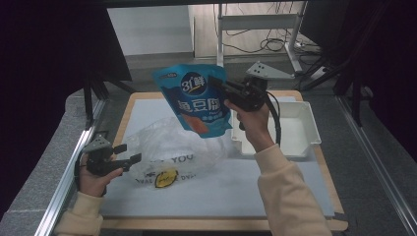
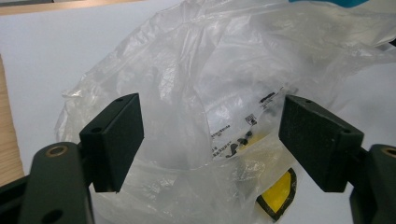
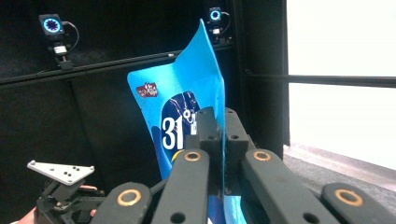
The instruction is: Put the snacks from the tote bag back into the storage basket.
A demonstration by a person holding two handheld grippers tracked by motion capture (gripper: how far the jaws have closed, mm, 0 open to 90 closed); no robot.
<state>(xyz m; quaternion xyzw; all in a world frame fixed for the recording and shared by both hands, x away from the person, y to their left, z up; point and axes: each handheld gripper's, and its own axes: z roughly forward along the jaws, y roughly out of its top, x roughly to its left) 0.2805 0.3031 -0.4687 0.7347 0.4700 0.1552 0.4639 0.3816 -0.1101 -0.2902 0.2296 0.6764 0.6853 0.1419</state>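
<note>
R gripper [image 1: 220, 88] is up in the air over the far-middle of the table, jaws pressed tight on the right edge of a blue snack pouch [image 1: 196, 101]. In the right gripper view the pouch [image 3: 187, 112] stands edge-on between the two black jaws, pinched w/ no gap. The pouch hangs tilted, clear of the table, just above the far edge of the clear plastic bag [image 1: 172, 147] and just left of the white tray [image 1: 307, 128]. The person's right hand [image 1: 253, 120] holds the gripper from below, cream sleeve [image 1: 290, 196] coming in from the near edge.

L gripper [image 1: 129, 155] sits low at the near-left, level w/ the table, jaws spread wide. In the left gripper view the crumpled bag [image 2: 205, 93] lies between and beyond the jaws; pads are apart from each other, and I can't tell if either one touches the plastic. A yellow-and-black label [image 2: 280, 193] shows on the bag's near side, plus some printed text.

Bag rests on the pale grey mat [image 1: 216, 191] on the wooden table [image 1: 125, 118], mid-left. White tray is on the far-right part of the mat, well apart from the L gripper. Left hand [image 1: 93, 179] grips its tool at the near-left corner.
</note>
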